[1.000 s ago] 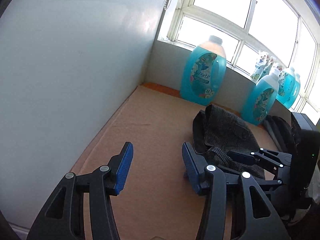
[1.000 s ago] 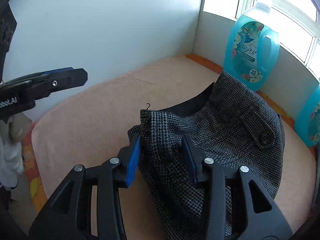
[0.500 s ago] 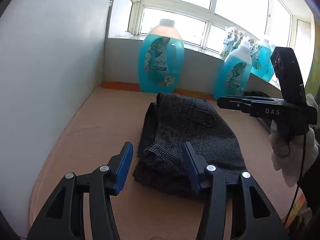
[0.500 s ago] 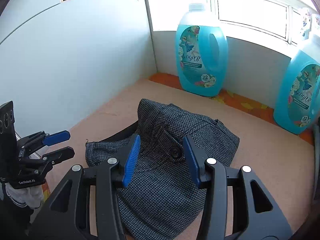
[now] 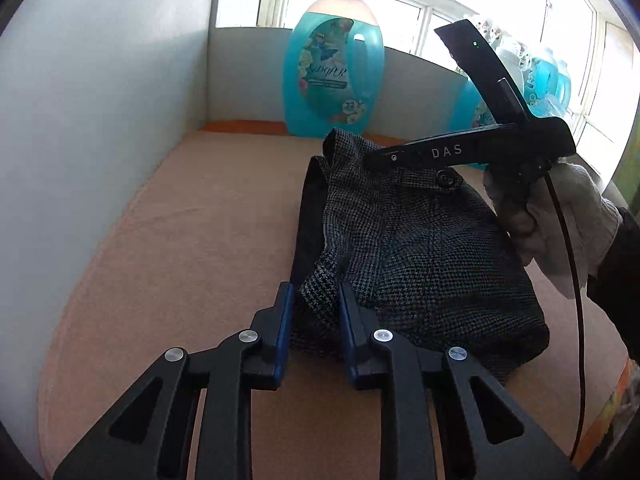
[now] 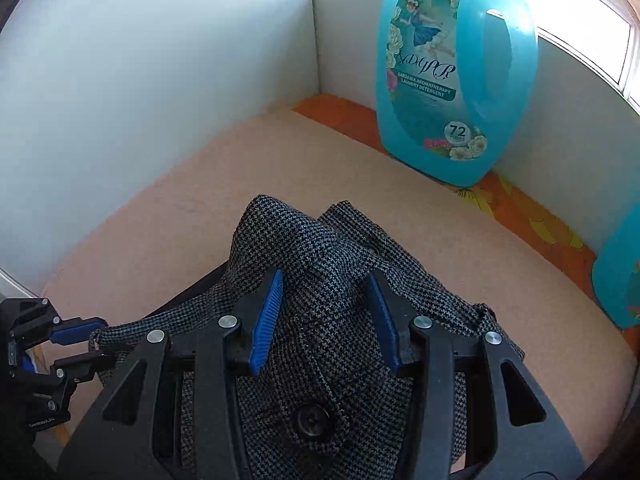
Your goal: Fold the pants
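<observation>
Closing in since half a second ago, the left gripper now has its blue fingers drawn near together around the nearest corner of the pants, where before they stood wide apart short of the cloth. A pale fold of the weave sits between them; they look to be pinching it, with fabric touching both pads. The right gripper has also come lower and farther along: its fingers are spread, straddling a raised ridge of cloth at the far end, and I cannot tell whether either pad presses the fabric. The big blue bottle looms closer in that view than it did.

The pants lie bunched in a loose heap on the peach-coloured worktop, toward its right side, close to the bottle at the back wall. They are a grey-and-black houndstooth weave, with a dark lining showing along the left edge and a dark button on a flap near the right gripper's base.

From the left view, the right gripper's black body crosses over the far end of the pants and hides its own fingertips; a white-gloved hand holds it. A second blue bottle is cut off at the frame edge, and the bright window washes out whatever stands on the sill.
</observation>
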